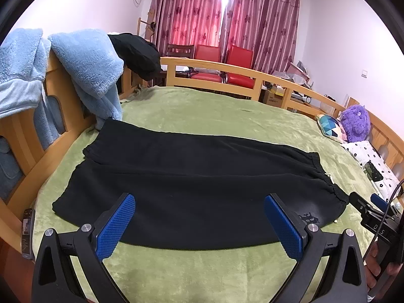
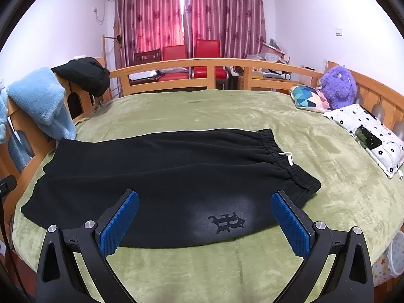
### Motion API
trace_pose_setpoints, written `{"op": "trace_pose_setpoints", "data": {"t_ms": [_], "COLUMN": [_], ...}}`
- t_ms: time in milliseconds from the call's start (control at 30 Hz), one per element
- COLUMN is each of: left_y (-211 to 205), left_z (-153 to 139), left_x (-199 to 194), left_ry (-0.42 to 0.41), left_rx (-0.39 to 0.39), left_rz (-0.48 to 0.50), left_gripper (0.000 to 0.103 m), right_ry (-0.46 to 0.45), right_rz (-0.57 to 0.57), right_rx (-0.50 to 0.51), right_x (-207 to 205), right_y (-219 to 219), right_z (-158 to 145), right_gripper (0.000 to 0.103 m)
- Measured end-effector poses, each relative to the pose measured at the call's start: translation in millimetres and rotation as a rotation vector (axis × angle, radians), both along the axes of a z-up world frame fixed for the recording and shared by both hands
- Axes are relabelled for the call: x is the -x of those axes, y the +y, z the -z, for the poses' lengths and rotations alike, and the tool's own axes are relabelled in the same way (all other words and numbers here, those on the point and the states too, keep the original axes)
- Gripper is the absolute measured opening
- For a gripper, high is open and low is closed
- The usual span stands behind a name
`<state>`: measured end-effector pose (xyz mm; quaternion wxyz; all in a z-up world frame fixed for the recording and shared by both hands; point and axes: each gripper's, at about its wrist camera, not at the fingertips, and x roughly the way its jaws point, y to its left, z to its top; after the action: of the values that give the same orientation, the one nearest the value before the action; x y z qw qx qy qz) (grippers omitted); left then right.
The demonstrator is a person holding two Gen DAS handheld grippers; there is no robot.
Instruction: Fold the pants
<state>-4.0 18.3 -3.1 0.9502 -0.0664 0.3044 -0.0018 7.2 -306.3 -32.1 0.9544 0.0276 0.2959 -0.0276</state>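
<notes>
Black pants (image 1: 192, 184) lie flat on the green bedspread (image 1: 202, 111), legs to the left, elastic waistband with a white drawstring (image 2: 287, 156) to the right. A dark logo (image 2: 227, 223) shows near the front edge. In the right wrist view the pants (image 2: 161, 176) lie the same way. My left gripper (image 1: 199, 217) is open and empty, above the pants' near edge. My right gripper (image 2: 205, 217) is open and empty, above the logo area near the waistband; its body also shows at the right edge of the left wrist view (image 1: 371, 214).
A wooden bed frame (image 2: 217, 63) rings the bed. Light blue fleece (image 1: 91, 63) and a black garment (image 1: 139, 53) hang on the left rail. A purple plush toy (image 2: 338, 88), a patterned cushion (image 2: 308, 97) and a spotted pillow (image 2: 363, 131) lie at the right. Red chairs (image 2: 192, 58) stand behind.
</notes>
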Motion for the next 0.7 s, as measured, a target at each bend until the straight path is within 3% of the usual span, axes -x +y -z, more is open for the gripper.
{"op": "trace_pose_setpoints", "data": {"t_ms": [267,500,700], "left_y": [-1.1,-6.4,-3.2], "left_z": [8.1,20.4,36.5], "left_x": [-1.7,-22.3,-52.7], "left_ry": [0.001,-0.005,0.050], "left_rx": [-0.033,-0.081,-0.029], "left_rz": [0.008,0.012,0.042], "left_gripper": [0.102,0.102,0.100], "right_ry": [-0.010,-0.075,-0.016], "right_rz": [0.039,0.064,0.070], "right_rx": [-0.038,-0.056,-0.068], "right_x": [-12.7,-22.7,-43.4], "right_y": [-4.0,-7.9,-14.9], "right_z": [4.4,1.5,14.0], "right_gripper": [0.103,0.103,0.103]}}
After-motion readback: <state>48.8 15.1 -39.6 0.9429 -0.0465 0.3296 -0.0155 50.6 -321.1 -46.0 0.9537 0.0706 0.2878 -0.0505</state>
